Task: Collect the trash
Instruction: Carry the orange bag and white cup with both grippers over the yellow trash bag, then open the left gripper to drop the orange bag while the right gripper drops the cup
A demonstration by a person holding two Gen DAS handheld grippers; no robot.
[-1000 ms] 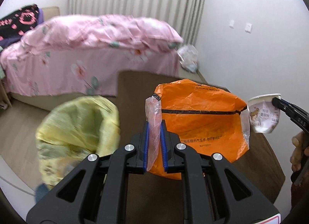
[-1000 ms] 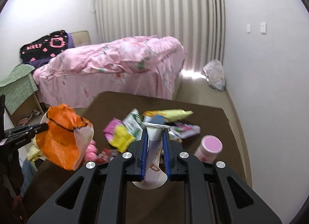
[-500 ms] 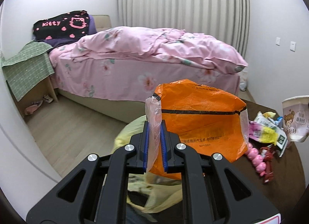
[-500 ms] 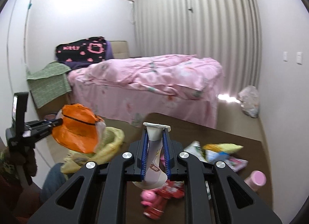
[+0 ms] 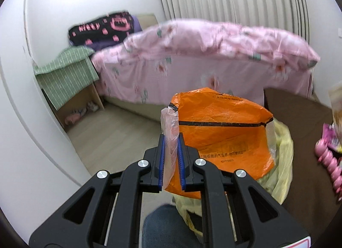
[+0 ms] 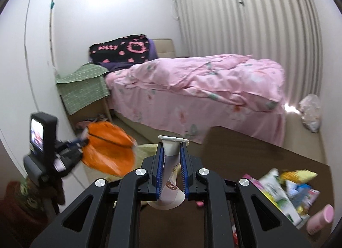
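Note:
My left gripper [image 5: 171, 160] is shut on the clear edge of an orange plastic wrapper [image 5: 222, 132] and holds it in the air over a yellow trash bag [image 5: 280, 158] beside the table. The same wrapper [image 6: 109, 149] and left gripper [image 6: 82, 141] show at the left of the right wrist view. My right gripper [image 6: 172, 171] is shut on a white paper cup [image 6: 170, 186], held above the table's left end near the yellow bag [image 6: 147, 148].
The brown table [image 6: 256, 154] carries several snack wrappers [image 6: 284, 186], a pink-capped bottle [image 6: 320, 219] and pink toy pieces [image 5: 329, 162]. A pink-covered bed [image 6: 203, 85] stands behind, a green-draped nightstand [image 6: 85, 85] at its left. My knee [image 5: 164, 226] is below the left gripper.
Both grippers have swung left, off the table toward the yellow bag, each still holding its item. The orange wrapper now hangs over the bag's mouth.

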